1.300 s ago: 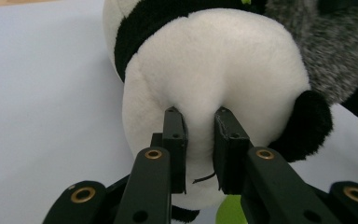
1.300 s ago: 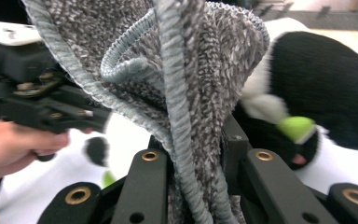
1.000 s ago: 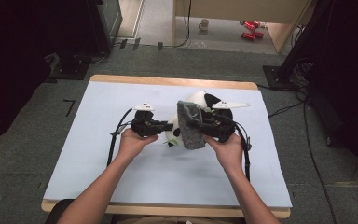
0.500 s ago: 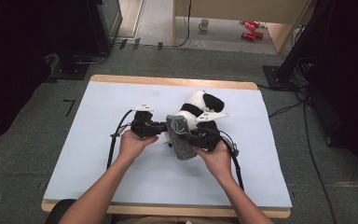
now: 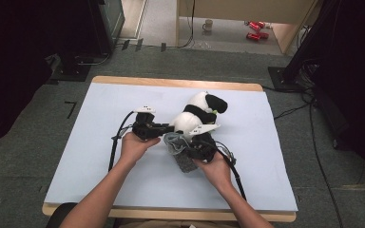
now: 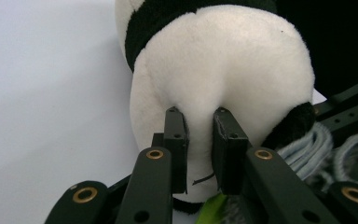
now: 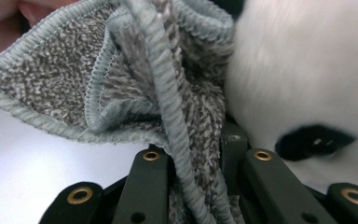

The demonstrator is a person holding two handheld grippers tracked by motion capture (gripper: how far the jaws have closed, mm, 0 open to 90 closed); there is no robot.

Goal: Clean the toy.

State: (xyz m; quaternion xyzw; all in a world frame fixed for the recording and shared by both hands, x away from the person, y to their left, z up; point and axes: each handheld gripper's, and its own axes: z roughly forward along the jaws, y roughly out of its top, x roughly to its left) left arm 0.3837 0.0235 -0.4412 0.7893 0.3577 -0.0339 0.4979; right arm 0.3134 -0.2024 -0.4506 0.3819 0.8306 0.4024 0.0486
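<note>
A black-and-white panda plush [image 5: 200, 110] lies in the middle of the pale blue table top [image 5: 90, 156]. My left gripper [image 5: 168, 128] comes at it from the left and is shut on it. In the left gripper view the jaws [image 6: 199, 140] pinch a fold of the panda's white body [image 6: 223, 70]. My right gripper [image 5: 191, 143] sits just in front of the panda, shut on a grey fluffy cloth [image 5: 182, 156] that hangs down onto the table. In the right gripper view the cloth [image 7: 135, 84] bunches between the jaws [image 7: 193, 172], with the panda [image 7: 307, 70] pressed against it on the right.
Black cables trail from both grippers toward the table's near edge [image 5: 171, 213]. Beyond the far edge, on the floor, stand a mug [image 5: 208, 23] and red cans [image 5: 254, 30]. Dark equipment and cables [image 5: 313, 109] flank the table on the right.
My right gripper has come down and toward the near side with the grey cloth, which now rests low against the panda's near side. The left gripper has stayed put on the panda.
</note>
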